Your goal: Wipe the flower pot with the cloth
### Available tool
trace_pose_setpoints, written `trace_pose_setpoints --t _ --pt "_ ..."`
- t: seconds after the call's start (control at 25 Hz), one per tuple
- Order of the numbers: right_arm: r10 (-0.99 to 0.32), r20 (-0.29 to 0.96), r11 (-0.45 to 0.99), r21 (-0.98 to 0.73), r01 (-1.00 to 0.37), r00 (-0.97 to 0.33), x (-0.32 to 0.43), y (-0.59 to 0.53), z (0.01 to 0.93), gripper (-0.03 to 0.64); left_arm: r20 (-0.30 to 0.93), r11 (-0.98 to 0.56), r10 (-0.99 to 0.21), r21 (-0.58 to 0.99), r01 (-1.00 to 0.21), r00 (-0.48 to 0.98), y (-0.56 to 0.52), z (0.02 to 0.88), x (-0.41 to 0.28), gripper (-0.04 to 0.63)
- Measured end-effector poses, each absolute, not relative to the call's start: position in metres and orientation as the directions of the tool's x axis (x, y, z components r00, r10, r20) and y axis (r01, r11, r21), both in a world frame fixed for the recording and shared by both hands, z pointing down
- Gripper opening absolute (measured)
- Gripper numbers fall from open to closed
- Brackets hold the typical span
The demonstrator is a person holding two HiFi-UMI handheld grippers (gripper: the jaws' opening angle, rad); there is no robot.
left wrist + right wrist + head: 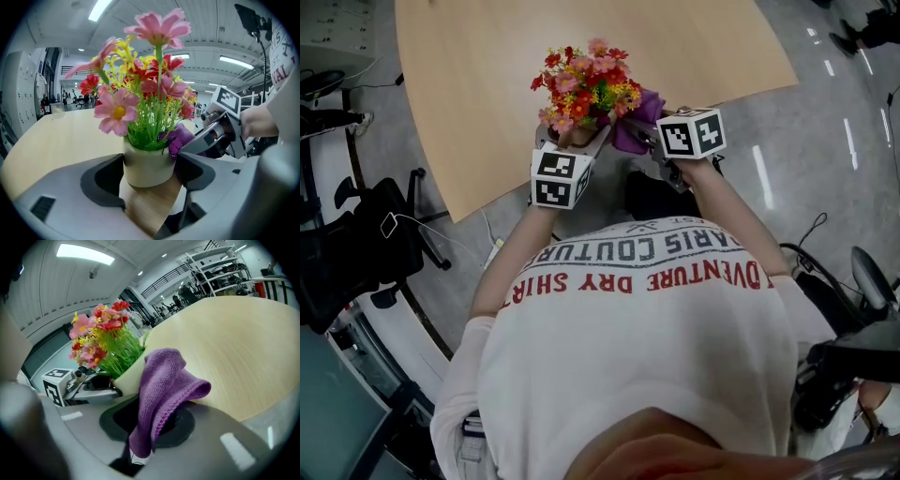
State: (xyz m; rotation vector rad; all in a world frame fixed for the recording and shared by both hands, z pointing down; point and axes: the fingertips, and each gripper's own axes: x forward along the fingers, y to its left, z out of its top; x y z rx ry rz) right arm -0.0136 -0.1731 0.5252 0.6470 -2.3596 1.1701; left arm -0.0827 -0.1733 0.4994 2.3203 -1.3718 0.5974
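The wiping looks to be just underway. The left claw point(150, 168) has its jaws set fairly wide and pressed on either side of the flower pot point(127, 378), steadying it where it stands upright on the tabletop point(234, 343), close to the near edge. The right claw point(150, 420) is pinched tight on the purple cloth point(164, 380). The cloth's free fold rises out of the jaws and lies against the pot's side, on the face turned towards the right claw. So pot and cloth are both in hand and in contact. How much of the wall has been rubbed I cannot tell, as the surface shows no visible dirt or streaks. By my reading the other faces and the rim are left to do.

The pot is a small, squat cylinder, cream and smooth with a matt finish, probably ceramic or plastic. It holds a dense bunch of artificial flowers point(140, 89), with pink, red and yellow blooms on stiff green stems. The cloth is a soft, nubbly knit with a stitched hem, limp enough to fold over itself. The tabletop is pale wood-grain laminate with a curved edge.
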Motion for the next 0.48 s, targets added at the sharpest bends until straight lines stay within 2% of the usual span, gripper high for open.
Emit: trace_pose_setpoints --t 0.48 --pt "-0.278 0.414 0.557 -0.665 -0.497 -0.867 -0.001 -0.213 0.469 0.048 0.511 -0.514 -0.692 0.148 -0.845 0.510 -0.173 0.496 -0.084 0.354"
